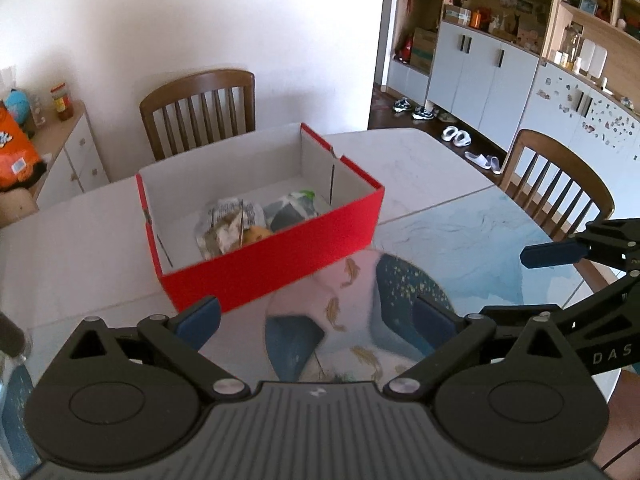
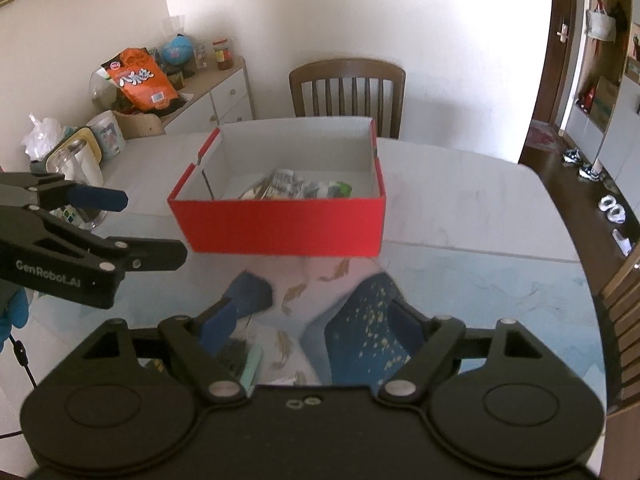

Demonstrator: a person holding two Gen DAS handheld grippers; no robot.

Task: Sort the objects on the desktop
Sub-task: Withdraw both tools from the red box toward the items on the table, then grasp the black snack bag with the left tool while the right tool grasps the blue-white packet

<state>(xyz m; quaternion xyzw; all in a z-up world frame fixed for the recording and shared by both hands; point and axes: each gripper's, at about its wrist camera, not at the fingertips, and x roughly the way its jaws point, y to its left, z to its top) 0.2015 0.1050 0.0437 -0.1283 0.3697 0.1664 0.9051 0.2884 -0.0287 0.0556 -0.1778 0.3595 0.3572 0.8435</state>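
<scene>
**Hovering over the mat, both claws wide apart**

Hovering low over the table (image 1: 436, 168), the left gripper (image 1: 316, 316) has its blue-padded fingers (image 1: 198, 318) spread wide, nothing between them but the patterned mat (image 1: 352, 300) below. Right gripper (image 2: 316, 320) same story: jaws apart, nothing clamped, pads clear of anything. Each gripper shows in the other's view, the right one at the right edge of the left view, the left one at the left edge of the right view, so they sit side by side, near but apart.

Red box (image 1: 272, 268) stands open on the white marble-look table, just beyond the mat's far edge, white inside. Crumpled wrappers (image 1: 228, 224) and a green-and-grey packet (image 1: 294, 206) lie on its floor; a small yellow-orange item (image 1: 258, 234) sits between them, too small to name.

Mat has blue shapes, gold fish, pinkish centre; blurred under both cameras. Dark flat object with a mint-green edge (image 2: 244, 360) lies under the right gripper's left finger, unclear what it is.

Wooden chair (image 1: 200, 112) behind the box. Sideboard (image 2: 216, 96) to the left carries an orange snack bag (image 2: 140, 80), globe (image 2: 176, 50) and a jar (image 2: 223, 54). Blue glove (image 2: 14, 316) visible at the left gripper's handle.
</scene>
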